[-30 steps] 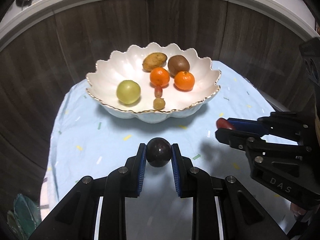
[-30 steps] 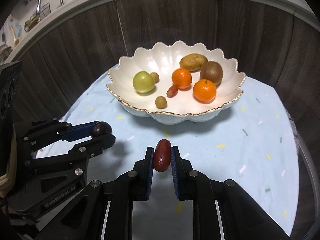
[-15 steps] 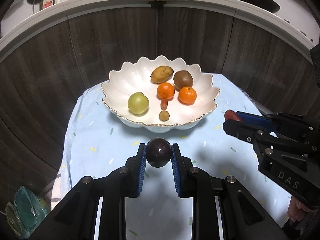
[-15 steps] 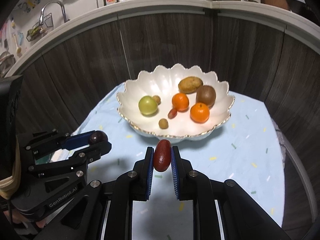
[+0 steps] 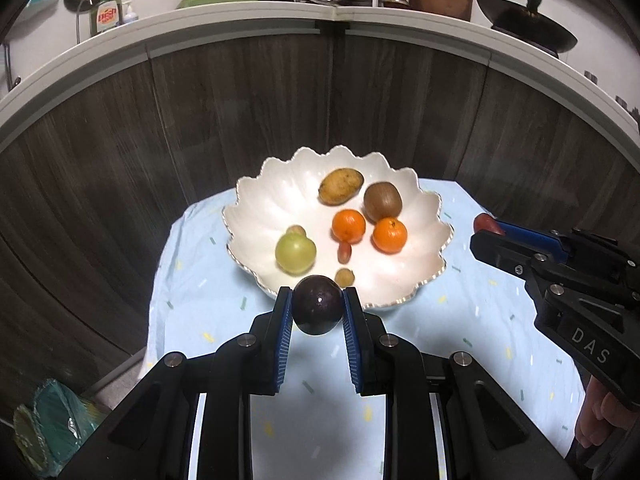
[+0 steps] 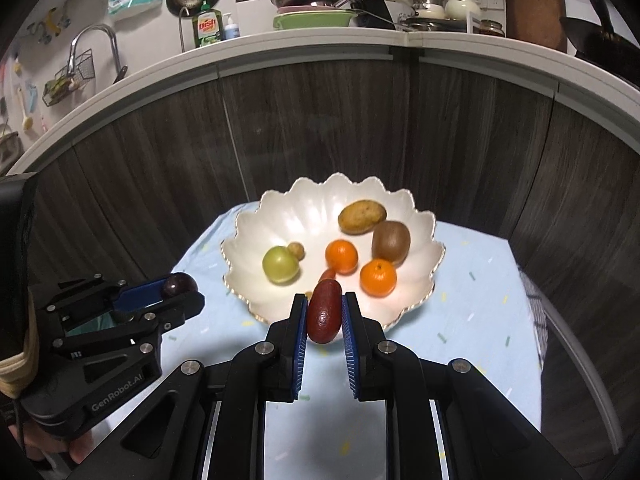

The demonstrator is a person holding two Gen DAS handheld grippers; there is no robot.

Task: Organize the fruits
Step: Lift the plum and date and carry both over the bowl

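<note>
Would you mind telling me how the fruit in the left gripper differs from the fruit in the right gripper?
The dark purple fruit in the left gripper is round; the red fruit in the right gripper is elongated and stands on end. The purple one is wider, so its fingers sit further apart. Both are clamped, lifted short of the white bowl.

Two wrist fisheyes looking down along their fingers

Both are facing the white bowl (image 5: 434, 216) from nearby, left and right; each is catching the other hand-held gripper at its edge.
</note>
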